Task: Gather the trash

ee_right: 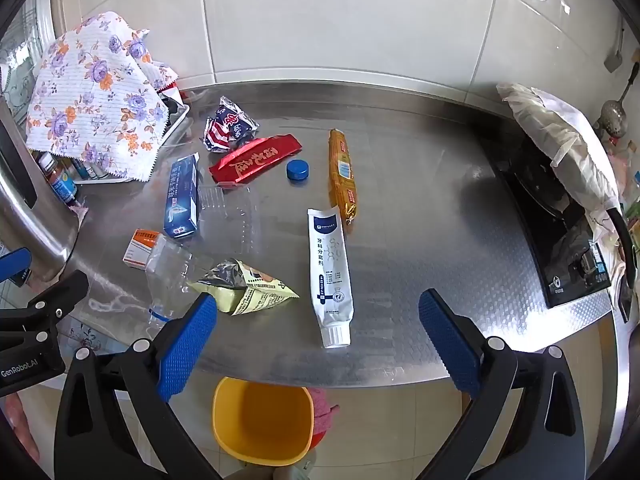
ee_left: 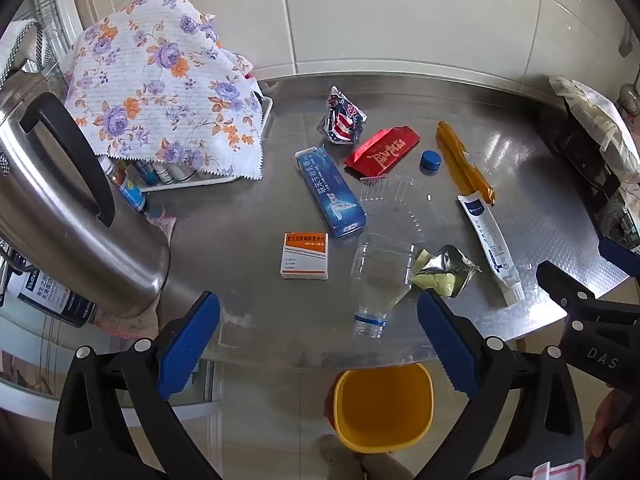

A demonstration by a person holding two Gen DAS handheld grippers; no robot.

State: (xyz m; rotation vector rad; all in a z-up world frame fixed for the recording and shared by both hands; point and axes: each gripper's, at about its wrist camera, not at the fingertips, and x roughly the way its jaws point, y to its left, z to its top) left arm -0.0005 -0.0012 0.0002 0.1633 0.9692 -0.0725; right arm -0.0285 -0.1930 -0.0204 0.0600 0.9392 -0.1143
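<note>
Both tools, left [ee_left: 318, 344] and right [ee_right: 318, 346], hang released above the scattered trash [ee_right: 330, 272], yellow bin [ee_right: 262, 420] below.

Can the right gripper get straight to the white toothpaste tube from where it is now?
Probably yes. The right gripper is open and empty, and the white toothpaste tube lies flat just ahead between its fingers, with bare steel counter on its right. Only the crumpled yellow packet sits close on its left.
</note>
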